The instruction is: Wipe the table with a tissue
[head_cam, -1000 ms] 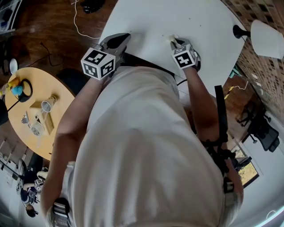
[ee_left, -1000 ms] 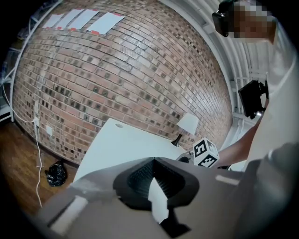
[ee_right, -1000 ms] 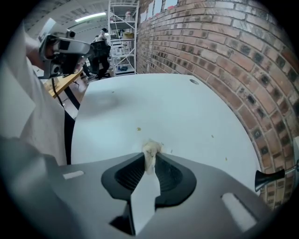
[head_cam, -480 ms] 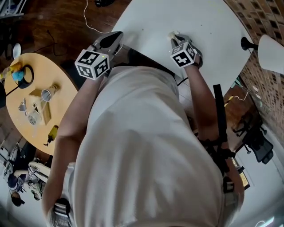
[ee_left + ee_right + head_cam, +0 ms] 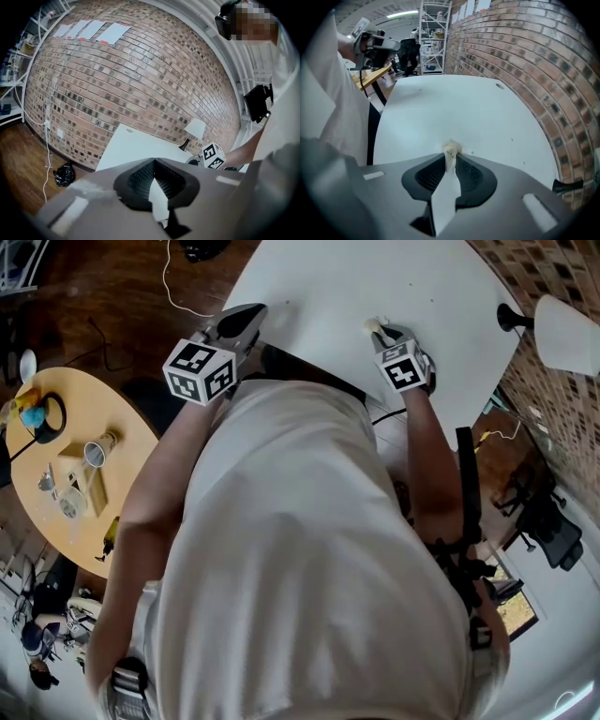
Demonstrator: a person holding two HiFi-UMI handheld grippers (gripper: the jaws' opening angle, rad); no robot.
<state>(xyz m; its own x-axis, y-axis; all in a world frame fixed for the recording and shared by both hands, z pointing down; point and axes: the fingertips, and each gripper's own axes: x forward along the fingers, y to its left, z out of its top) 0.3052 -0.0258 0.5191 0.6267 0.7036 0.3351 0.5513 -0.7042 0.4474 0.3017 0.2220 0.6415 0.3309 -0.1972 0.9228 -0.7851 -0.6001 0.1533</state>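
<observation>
**Q:** Right gripper view: what are you holding?
**A:** Your right gripper [image 5: 451,160] is clenched on a tissue wad [image 5: 451,151] at the white table [image 5: 454,108]. Your left gripper [image 5: 153,161] is closed and empty.
**Q:** Step?
**A:** Likely wiping. Next, sweep the wad across unwiped surface with light downward pressure.

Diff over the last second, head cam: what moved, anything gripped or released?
The right tongs pushed the tissue away across the white table, then drew it back toward the person, ending close to where they began. Nothing was taken or let go: they stay shut on the tissue. The left tongs stay shut and empty over the table's near edge, shifted only slightly.
</observation>
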